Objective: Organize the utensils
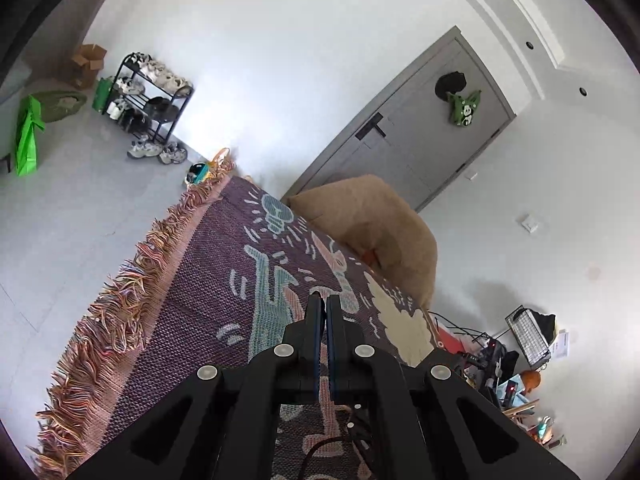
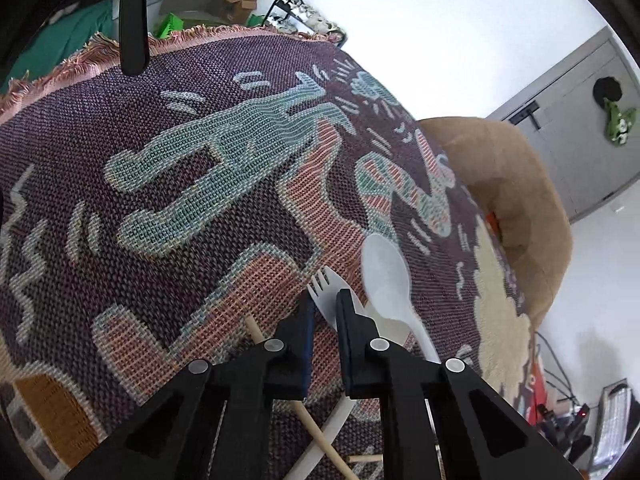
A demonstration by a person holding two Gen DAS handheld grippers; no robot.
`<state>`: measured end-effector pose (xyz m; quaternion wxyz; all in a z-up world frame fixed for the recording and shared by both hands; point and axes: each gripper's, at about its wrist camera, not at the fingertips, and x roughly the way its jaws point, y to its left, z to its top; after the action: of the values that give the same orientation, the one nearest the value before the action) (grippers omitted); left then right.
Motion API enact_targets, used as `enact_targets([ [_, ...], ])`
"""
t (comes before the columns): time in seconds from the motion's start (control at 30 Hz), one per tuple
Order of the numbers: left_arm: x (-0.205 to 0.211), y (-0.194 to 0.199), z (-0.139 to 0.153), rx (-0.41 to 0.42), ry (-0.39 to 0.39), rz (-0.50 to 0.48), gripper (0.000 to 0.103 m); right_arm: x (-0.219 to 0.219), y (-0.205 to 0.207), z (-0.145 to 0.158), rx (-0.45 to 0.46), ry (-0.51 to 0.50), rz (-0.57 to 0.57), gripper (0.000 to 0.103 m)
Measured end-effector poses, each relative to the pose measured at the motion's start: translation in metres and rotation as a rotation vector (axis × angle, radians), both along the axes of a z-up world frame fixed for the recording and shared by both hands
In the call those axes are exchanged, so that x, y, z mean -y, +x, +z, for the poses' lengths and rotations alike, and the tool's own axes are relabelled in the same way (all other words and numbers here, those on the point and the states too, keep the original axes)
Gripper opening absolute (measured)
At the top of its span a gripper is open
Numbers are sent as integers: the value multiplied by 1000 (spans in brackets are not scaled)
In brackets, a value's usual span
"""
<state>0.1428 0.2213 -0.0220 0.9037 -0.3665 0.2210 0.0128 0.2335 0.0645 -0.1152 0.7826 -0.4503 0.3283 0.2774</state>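
A white plastic fork (image 2: 320, 282) lies on the purple woven blanket (image 2: 200, 160), tines pointing away from me. My right gripper (image 2: 325, 304) is narrowed around the fork's neck, its pads against the fork's sides. A white plastic spoon (image 2: 384, 276) lies just right of the fork, bowl up. A wooden chopstick (image 2: 256, 330) runs under the left finger and crosses the fork's handle; a second one shows at the bottom edge. My left gripper (image 1: 324, 300) hovers shut and empty over the blanket (image 1: 208, 280), with no utensil in its view.
A brown cushion (image 2: 508, 184) borders the blanket's right side. A black bar (image 2: 134, 20) hangs in at the upper left. The fringed blanket edge (image 1: 120, 312) drops to grey floor, with a shoe rack (image 1: 148, 96), a grey door (image 1: 432, 132) and floor clutter (image 1: 512, 360).
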Motion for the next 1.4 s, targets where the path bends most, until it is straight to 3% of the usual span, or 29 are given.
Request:
enact_targets([
  [0.2, 10, 3, 5, -11, 19, -9, 1, 19, -12, 32, 35, 142, -32, 8],
  [0.5, 53, 10, 33, 22, 75, -75, 1, 100, -26, 118, 34, 530, -147, 4],
  [0.8, 104, 15, 50, 32, 131, -148, 1, 212, -33, 134, -103, 912, -254, 4],
  [1.03, 132, 19, 58, 41, 153, -194, 1, 257, -36, 128, -138, 950, -283, 4],
  [1.23, 149, 27, 63, 34, 178, -228, 1, 259, -43, 127, -126, 979, -283, 4],
  [1.4, 164, 27, 76, 48, 209, -247, 1, 264, -45, 144, -97, 1019, -277, 4],
])
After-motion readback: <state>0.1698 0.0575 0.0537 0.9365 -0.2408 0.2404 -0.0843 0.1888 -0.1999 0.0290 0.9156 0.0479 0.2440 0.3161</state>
